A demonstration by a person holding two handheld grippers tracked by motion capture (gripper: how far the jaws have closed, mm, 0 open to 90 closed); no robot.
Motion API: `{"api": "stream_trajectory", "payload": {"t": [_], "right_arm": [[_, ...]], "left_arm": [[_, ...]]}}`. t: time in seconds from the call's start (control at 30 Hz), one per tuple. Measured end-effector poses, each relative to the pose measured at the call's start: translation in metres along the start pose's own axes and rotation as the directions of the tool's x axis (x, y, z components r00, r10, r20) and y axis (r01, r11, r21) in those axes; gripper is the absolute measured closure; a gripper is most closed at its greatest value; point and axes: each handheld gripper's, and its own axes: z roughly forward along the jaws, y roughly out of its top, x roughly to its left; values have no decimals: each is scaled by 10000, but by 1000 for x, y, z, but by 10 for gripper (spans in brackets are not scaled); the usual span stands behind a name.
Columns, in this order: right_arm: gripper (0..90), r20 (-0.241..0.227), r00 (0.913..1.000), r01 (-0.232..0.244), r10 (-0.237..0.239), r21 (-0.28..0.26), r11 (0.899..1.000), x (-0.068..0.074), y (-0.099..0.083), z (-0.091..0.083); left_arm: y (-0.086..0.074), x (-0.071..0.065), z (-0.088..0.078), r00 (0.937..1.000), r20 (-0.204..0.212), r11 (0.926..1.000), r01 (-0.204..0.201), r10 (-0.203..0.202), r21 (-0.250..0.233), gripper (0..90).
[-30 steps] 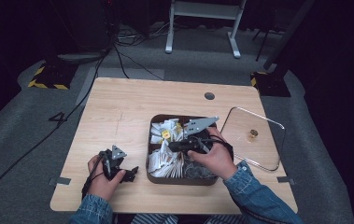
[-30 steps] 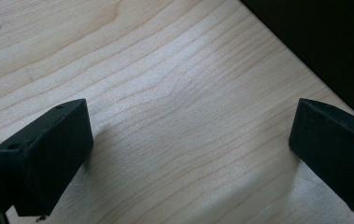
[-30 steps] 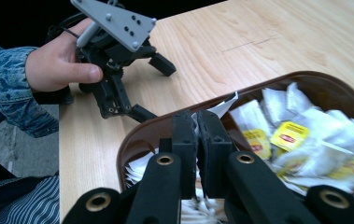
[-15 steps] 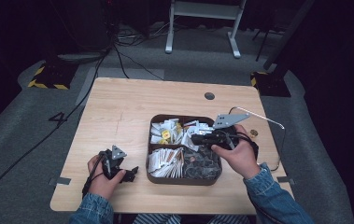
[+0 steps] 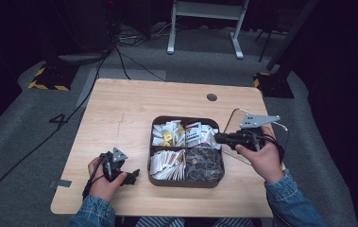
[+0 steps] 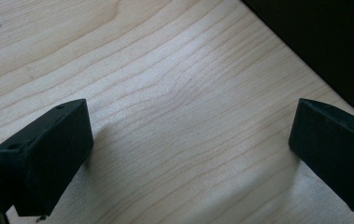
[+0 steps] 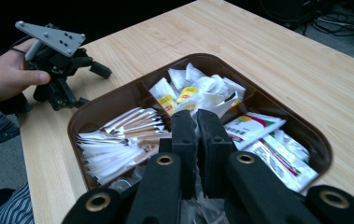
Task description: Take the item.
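A brown four-part tray (image 5: 185, 181) sits mid-table. It holds white sachets with yellow labels (image 5: 166, 134), red-and-green printed packets (image 5: 196, 133), thin paper sticks (image 5: 167, 163) and dark packets (image 5: 205, 163). My right gripper (image 5: 217, 138) hovers at the tray's right side, pointing left. Its jaws are pressed together (image 7: 199, 122) above the tray (image 7: 86, 116), and I see nothing between them. My left gripper (image 5: 132, 177) rests on the wood just left of the tray. Its jaws stand wide apart (image 6: 188, 140) over bare table.
A thin wire frame (image 5: 237, 113) lies on the table under and behind my right hand. A round cable hole (image 5: 211, 97) sits near the far edge. The right gripper view shows the other hand with its gripper (image 7: 60, 65) beyond the tray. The floor around is dark, with cables.
My right gripper has travelled to the right, from over the middle of the tray to its right side, jaws still together. The left hand and its gripper have stayed put.
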Motion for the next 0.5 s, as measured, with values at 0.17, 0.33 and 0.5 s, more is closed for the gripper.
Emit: {"api": "stream_trajectory", "payload": {"t": [0.17,0.33,0.5], "right_arm": [[871,242,9996,-141,142,-56,9999,-8,-5,-13],[871,481,9986,-203,204,-37,9998,-13,-11,-23],[870,739,9970,-213,222,-125,9997,-16,-21,-33]], "left_arm": [[0,0,0,10000,-1,10000,10,-10,-7,1],[0,0,0,10000,-5,10000,11,-11,-10,1],[0,0,0,10000,-3,10000,9,-9,-10,1]]}}
